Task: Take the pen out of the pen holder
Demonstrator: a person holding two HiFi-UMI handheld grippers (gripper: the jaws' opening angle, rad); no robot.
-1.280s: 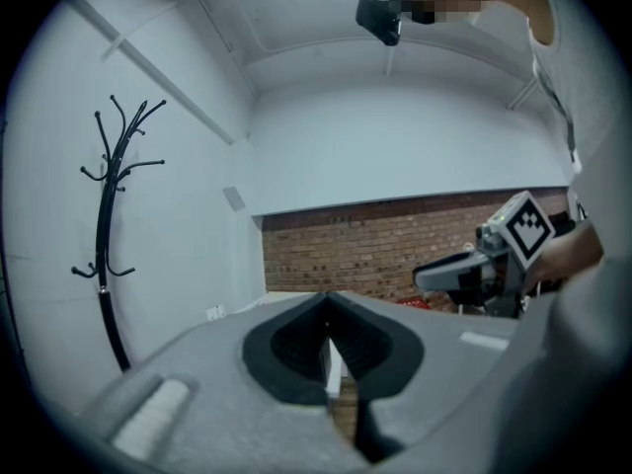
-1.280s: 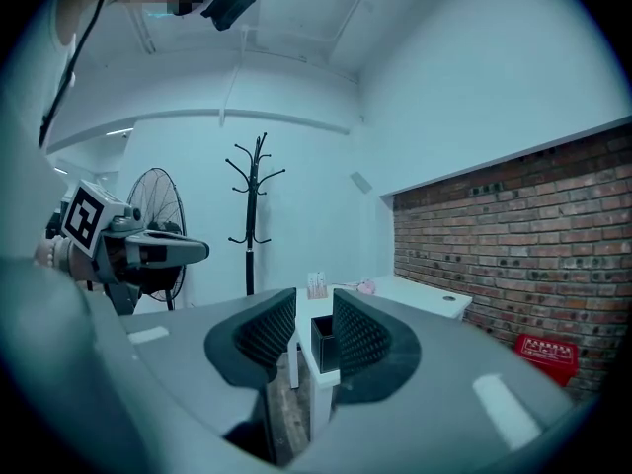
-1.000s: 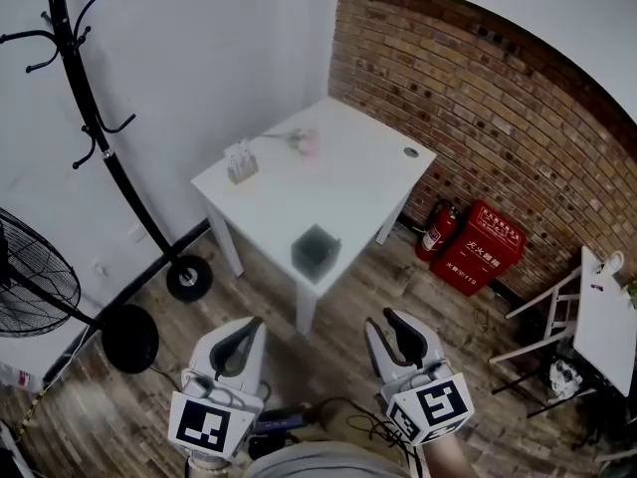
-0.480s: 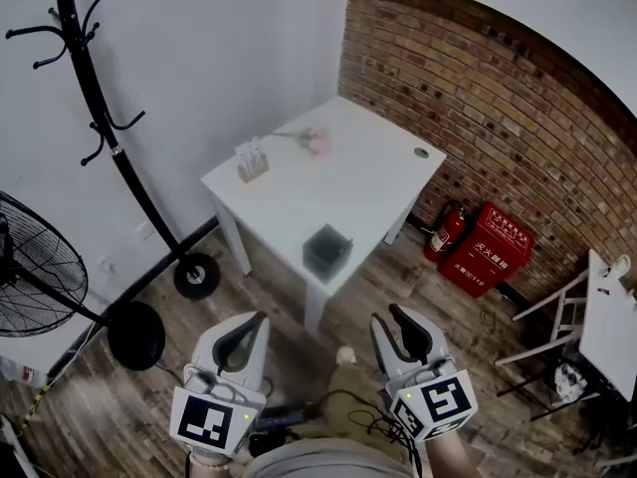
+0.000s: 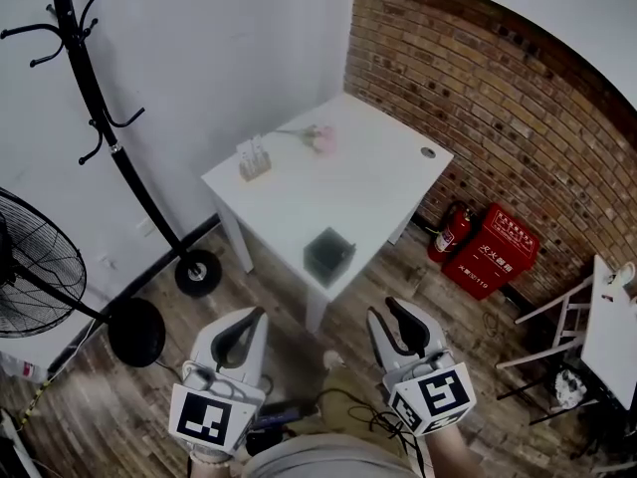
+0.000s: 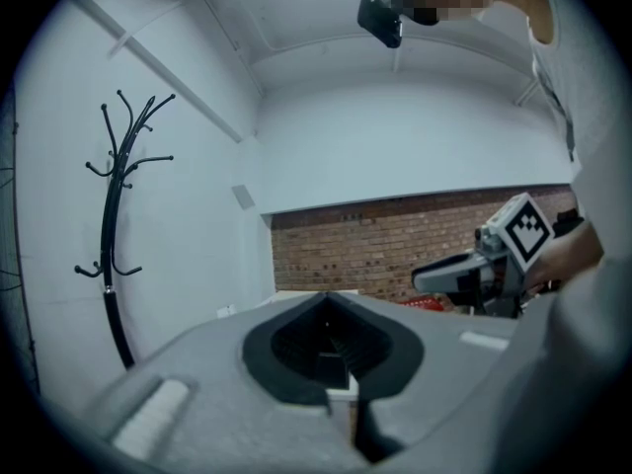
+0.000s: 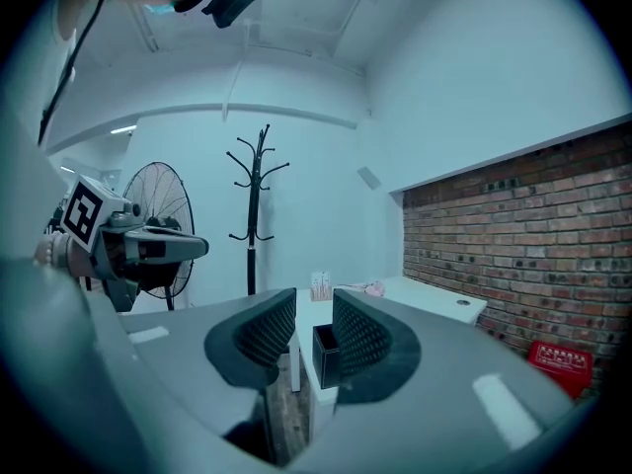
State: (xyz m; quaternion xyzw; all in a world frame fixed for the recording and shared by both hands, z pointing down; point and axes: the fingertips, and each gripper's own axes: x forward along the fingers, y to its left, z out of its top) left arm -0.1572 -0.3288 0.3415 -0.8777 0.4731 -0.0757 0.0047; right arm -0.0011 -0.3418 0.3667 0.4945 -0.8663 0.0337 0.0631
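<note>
A black mesh pen holder (image 5: 328, 255) stands near the front corner of the white table (image 5: 368, 182). I cannot make out a pen in it from here. Both grippers are held low, short of the table and over the wooden floor. In the head view my left gripper (image 5: 247, 319) sits at the lower left. Its jaws meet at the tips in the left gripper view (image 6: 326, 299), with nothing between them. My right gripper (image 5: 390, 314) has a narrow gap between its jaws (image 7: 314, 299). The pen holder (image 7: 325, 355) shows through that gap, far off.
A small stand with white items (image 5: 254, 159) and a pink flower (image 5: 317, 137) lie at the table's far side. A black coat rack (image 5: 109, 137) and a fan (image 5: 35, 277) stand at the left. A red extinguisher box (image 5: 495, 249) sits by the brick wall.
The table and pen holder have drifted slightly right and lower in the head view as the person steps closer. Both grippers keep their places and jaw states.
</note>
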